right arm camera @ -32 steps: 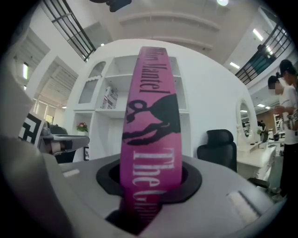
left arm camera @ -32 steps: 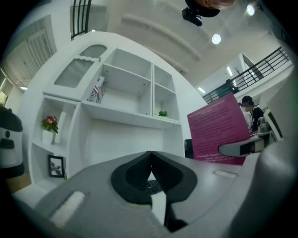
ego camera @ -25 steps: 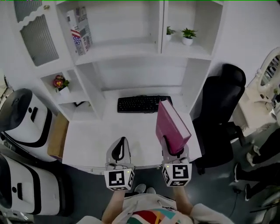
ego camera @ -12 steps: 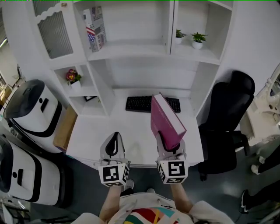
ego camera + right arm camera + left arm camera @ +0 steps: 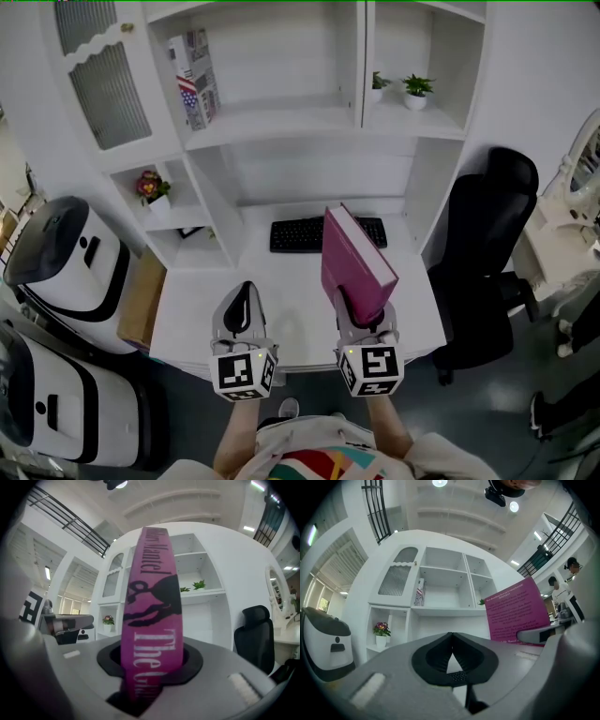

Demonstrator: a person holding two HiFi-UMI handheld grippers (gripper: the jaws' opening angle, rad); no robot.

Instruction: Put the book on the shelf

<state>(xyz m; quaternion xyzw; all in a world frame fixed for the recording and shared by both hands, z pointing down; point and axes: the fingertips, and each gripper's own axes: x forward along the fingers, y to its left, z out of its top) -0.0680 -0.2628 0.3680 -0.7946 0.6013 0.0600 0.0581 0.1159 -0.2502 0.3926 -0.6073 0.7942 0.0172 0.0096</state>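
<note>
A thick magenta book (image 5: 356,264) stands upright in my right gripper (image 5: 364,315), which is shut on its lower end; its spine (image 5: 152,616) fills the middle of the right gripper view. It hangs over the white desk (image 5: 291,300), in front of the shelf unit (image 5: 281,117). The same book (image 5: 516,613) shows its back cover at the right of the left gripper view. My left gripper (image 5: 242,312) is shut with nothing in it, held level beside the right one over the desk's front part.
A black keyboard (image 5: 298,234) lies at the desk's back. On the upper shelf leans a patterned book (image 5: 194,77); small green plants (image 5: 417,91) stand in the right compartment, a flower pot (image 5: 153,190) in the left nook. A black chair (image 5: 487,234) stands right, white machines (image 5: 56,272) left.
The view has shifted a little, so the shelf and desk sit slightly differently in frame. Both grippers and the book keep the same stance relative to each other.
</note>
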